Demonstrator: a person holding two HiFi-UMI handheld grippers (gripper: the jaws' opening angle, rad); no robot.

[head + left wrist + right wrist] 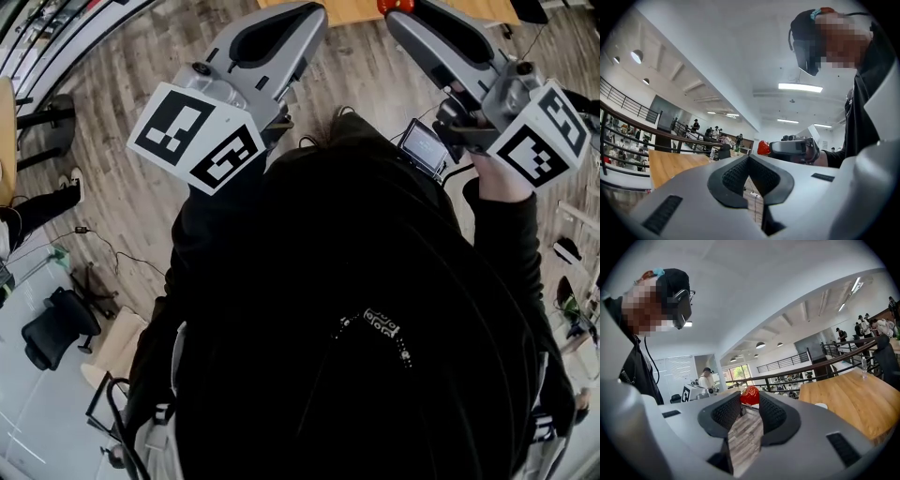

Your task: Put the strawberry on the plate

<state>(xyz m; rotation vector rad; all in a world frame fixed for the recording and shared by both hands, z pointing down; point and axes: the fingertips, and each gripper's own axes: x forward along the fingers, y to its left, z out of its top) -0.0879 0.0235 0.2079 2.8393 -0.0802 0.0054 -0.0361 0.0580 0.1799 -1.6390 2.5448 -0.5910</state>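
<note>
The red strawberry (750, 395) sits between the tips of my right gripper (750, 401), whose black pads are closed on its sides. In the head view it is a red spot (396, 6) at the top edge, at the tip of the right gripper (401, 13). The left gripper view shows that gripper side-on with the strawberry (763, 148) at its tip. My left gripper (306, 11) is held up beside it, its pads (740, 171) meeting at the tip with nothing between them. A small white round rim (820, 405), possibly the plate, lies on the wooden table (853, 404).
Both grippers are raised in front of the person's black-clad body (356, 328), over a wood-plank floor (122, 206). The table edge (352, 11) is at the top. A black office chair (56, 328) and cables lie at lower left. A railing (656, 138) and distant people stand behind.
</note>
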